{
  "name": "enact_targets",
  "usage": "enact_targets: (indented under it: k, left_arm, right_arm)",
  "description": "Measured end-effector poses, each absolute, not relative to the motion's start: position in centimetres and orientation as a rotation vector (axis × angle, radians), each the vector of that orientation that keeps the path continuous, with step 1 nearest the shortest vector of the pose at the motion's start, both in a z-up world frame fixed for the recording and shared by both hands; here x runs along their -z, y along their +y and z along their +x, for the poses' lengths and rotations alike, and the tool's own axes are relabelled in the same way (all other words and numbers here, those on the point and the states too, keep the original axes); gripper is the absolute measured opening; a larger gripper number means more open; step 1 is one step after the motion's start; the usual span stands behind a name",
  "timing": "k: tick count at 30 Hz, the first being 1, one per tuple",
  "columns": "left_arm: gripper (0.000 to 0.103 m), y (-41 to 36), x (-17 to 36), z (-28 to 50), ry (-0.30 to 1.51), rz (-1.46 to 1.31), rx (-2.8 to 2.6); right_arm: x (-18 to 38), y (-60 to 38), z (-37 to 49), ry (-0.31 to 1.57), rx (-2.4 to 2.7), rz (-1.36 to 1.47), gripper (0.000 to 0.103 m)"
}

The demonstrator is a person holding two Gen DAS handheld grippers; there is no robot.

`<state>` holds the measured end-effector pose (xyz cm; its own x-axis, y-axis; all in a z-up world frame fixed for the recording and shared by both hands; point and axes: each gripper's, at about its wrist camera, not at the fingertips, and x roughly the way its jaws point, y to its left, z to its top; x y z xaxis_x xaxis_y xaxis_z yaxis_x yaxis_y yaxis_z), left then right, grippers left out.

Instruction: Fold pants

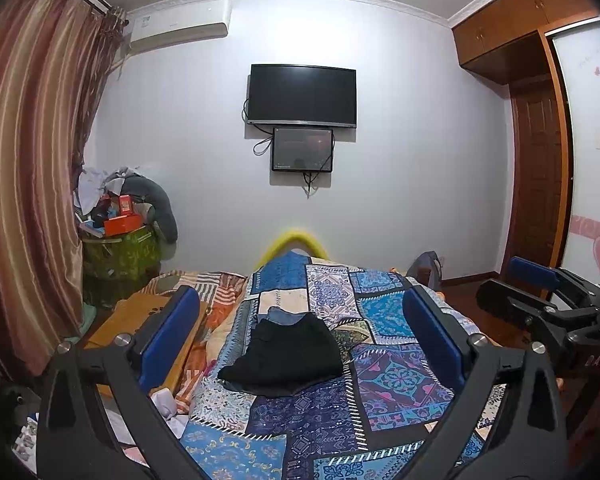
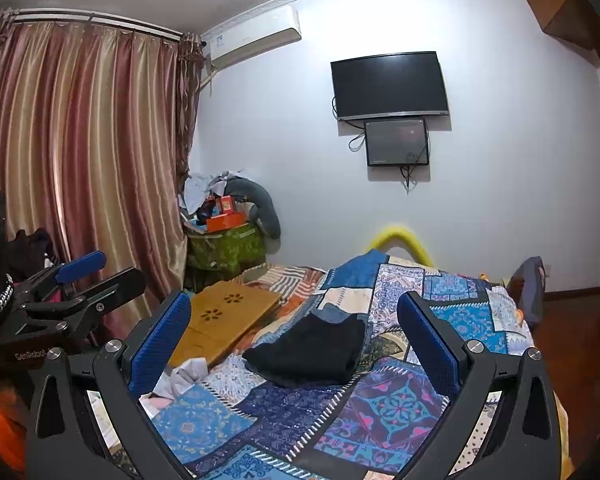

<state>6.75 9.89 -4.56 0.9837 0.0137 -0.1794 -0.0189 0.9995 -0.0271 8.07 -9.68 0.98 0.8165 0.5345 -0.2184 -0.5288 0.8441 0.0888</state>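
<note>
Black pants (image 1: 288, 354) lie folded in a compact pile on the patchwork bedspread (image 1: 396, 384), with a strip of blue denim (image 1: 282, 314) showing at their far edge. In the right wrist view the same pants (image 2: 312, 350) rest ahead of the fingers. My left gripper (image 1: 300, 332) is open, held above the bed short of the pile, nothing between its blue pads (image 1: 170, 328). My right gripper (image 2: 296, 340) is open too and empty. The right gripper (image 1: 540, 292) also shows at the right edge of the left wrist view.
A wooden lap table (image 2: 224, 320) lies on the bed left of the pants, with white crumpled cloth (image 2: 188, 374) near it. A cluttered green box (image 1: 120, 252) stands in the corner by striped curtains (image 1: 28, 180). A TV (image 1: 302, 94) hangs on the far wall; wardrobe (image 1: 536, 160) at right.
</note>
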Motion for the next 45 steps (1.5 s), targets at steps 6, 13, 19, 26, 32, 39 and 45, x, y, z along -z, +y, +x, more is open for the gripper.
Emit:
enact_targets:
  k: [6,13,19,26,32,39,45]
  left_arm:
    - [0.103,9.5,4.5,6.6,0.174,-0.018,-0.011]
    - [0.103,9.0,4.5,6.4,0.163,0.001,0.0]
    - [0.103,8.8,4.5,6.3,0.158,0.002,-0.001]
    - [0.103,8.8,4.5,6.4,0.16,-0.01,0.01]
    - [0.103,8.7,4.7,6.7,0.177,-0.013,0.012]
    - [0.103,8.7,4.9,7.0,0.189,-0.026,0.014]
    - [0.103,8.7,4.9,7.0,0.188,-0.026,0.016]
  right_arm:
    - [-1.0,-9.7,8.0,0.24,-0.565,0.024,0.103]
    - [-1.0,-9.6,8.0,0.237,-0.564,0.015,0.103]
    - [-1.0,-9.4,8.0,0.238,-0.565,0.011,0.103]
    - [-1.0,-9.5,8.0,0.24,-0.563,0.011,0.103]
    - [-1.0,-9.6,8.0,0.237,-0.562,0.017,0.103]
    - [-0.9,-9.7,7.9,0.238,-0.558,0.026,0.103]
    - [-1.0,-9.8,8.0,0.239,-0.559,0.031,0.103]
